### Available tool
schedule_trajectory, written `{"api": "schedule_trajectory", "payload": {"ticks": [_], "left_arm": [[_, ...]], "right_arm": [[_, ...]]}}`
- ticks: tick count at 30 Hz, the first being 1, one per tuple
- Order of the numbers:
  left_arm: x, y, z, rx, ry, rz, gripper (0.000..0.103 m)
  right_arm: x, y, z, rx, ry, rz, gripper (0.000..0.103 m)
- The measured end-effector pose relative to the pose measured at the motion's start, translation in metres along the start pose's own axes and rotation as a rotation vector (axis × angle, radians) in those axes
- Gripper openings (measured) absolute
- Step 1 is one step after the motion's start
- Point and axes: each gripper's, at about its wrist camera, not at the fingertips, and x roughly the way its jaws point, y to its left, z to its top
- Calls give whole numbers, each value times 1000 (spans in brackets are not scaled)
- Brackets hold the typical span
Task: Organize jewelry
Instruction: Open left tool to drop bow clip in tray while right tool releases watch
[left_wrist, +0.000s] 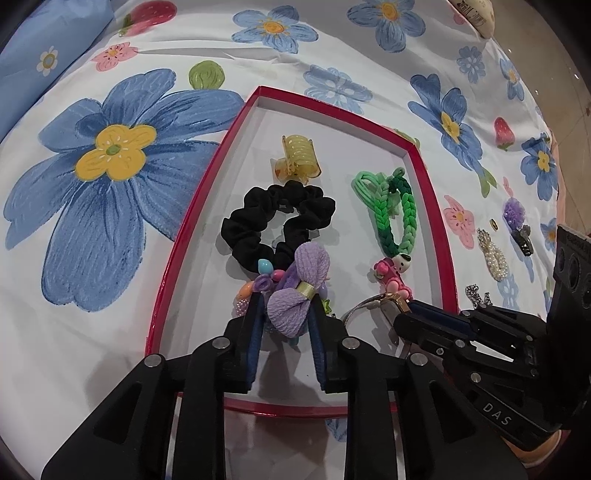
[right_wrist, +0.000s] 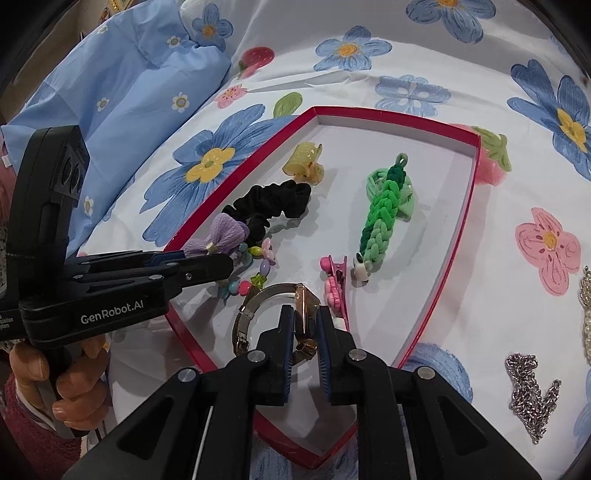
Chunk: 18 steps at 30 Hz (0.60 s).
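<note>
A red-rimmed tray (left_wrist: 192, 206) (right_wrist: 458, 236) lies on a floral sheet. It holds a yellow claw clip (left_wrist: 299, 158) (right_wrist: 304, 162), a black scrunchie (left_wrist: 273, 225) (right_wrist: 273, 203), a green braided band (left_wrist: 391, 210) (right_wrist: 384, 206), a pink clip (left_wrist: 391, 280) (right_wrist: 334, 284) and a colourful bead bracelet (right_wrist: 243, 273). My left gripper (left_wrist: 286, 314) (right_wrist: 207, 258) is shut on a purple bow (left_wrist: 299, 288) (right_wrist: 218, 236) over the tray. My right gripper (right_wrist: 304, 317) (left_wrist: 402, 310) is shut on a gold-faced wristwatch (right_wrist: 306, 306) (left_wrist: 384, 301) at the tray's near part.
On the sheet right of the tray lie a pearl piece (left_wrist: 493, 254) (right_wrist: 585, 314), a silver chain (right_wrist: 528, 391) (left_wrist: 476, 293), a purple pompom clip (left_wrist: 515, 214) and a small gold ring (left_wrist: 493, 222). A blue pillow (right_wrist: 122, 92) (left_wrist: 44, 48) lies at the left.
</note>
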Motion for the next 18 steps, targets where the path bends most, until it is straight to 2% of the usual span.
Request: {"api": "schedule_trajectory", "payload": {"ticks": [3, 6, 8, 10, 15, 18], "left_arm": [[-3, 1, 0, -9, -3, 1, 30], [-5, 2, -1, -11, -6, 2, 30], [-8, 1, -2, -13, -9, 3, 31], [-11, 1, -3, -16, -13, 3, 34], [-22, 2, -8, -23, -30, 10, 43], [-27, 1, -10, -30, -37, 10, 43]], "right_arm": [[-1, -1, 1, 7, 2, 8, 16], [-4, -1, 0, 12, -5, 16, 16], [-7, -1, -1, 15, -10, 21, 19], [-10, -1, -2, 15, -16, 26, 26], [-25, -3, -5, 27, -39, 29, 27], [-37, -7, -7, 42, -59, 29, 30]]}}
